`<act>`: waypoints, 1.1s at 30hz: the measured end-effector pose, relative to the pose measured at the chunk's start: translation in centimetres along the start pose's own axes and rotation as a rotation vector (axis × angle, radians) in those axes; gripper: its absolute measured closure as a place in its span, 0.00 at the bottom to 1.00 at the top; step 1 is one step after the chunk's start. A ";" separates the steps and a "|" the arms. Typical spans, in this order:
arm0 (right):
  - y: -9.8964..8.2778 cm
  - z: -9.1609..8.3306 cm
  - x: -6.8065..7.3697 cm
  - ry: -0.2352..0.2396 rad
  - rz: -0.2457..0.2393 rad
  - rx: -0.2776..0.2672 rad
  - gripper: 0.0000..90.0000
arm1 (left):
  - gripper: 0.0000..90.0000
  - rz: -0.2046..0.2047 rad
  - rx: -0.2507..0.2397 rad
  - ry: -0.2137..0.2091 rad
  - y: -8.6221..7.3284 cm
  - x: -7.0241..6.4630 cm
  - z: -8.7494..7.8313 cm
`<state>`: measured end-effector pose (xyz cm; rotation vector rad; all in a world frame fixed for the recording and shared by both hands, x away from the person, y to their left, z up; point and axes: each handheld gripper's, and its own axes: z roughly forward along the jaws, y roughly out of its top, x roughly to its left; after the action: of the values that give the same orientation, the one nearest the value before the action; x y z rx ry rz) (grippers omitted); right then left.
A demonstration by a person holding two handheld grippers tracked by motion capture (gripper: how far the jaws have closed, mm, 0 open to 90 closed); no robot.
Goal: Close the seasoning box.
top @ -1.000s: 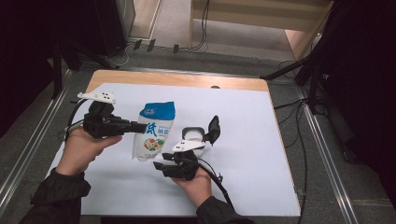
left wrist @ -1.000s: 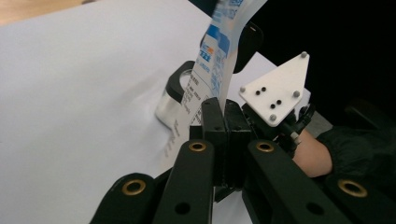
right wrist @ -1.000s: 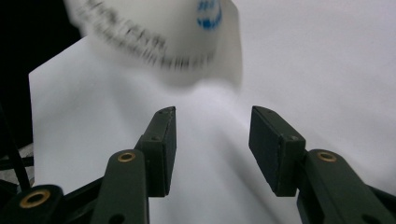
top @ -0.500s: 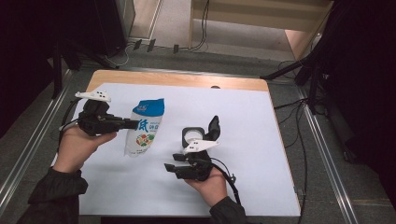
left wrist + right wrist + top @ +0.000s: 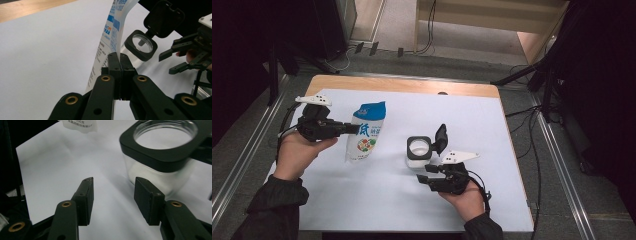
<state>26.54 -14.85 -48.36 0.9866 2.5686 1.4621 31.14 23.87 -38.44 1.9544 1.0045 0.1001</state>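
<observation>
Gripping the blue-and-white pouch by its edge, the left gripper is holding it upright over the left part of the white table — its jaws are pressed tight together on the thin film, as the left gripper view shows. The right gripper is hovering just short of the glass jar with jaws parted and nothing between them. The jar is standing near the middle of the table, its black hinged lid flipped open behind it — the right gripper view is showing the jar just beyond the right fingertip, apart from it.
</observation>
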 end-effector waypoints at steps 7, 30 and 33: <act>-0.2 -1.7 -1.2 -0.044 0.034 -0.029 0.59 | 1.00 -0.018 -0.022 0.026 0.4 1.4 0.8; -1.0 -2.7 -2.9 -0.115 0.091 -0.041 0.59 | 1.00 -0.082 -0.078 0.103 -0.6 7.2 2.7; -0.9 -2.8 -3.0 -0.116 0.090 -0.044 0.59 | 1.00 -0.080 -0.064 0.089 -1.1 7.1 2.3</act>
<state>27.61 -18.94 -48.31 1.1581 2.4310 1.4291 36.21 27.43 -42.81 1.8628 1.1226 0.1735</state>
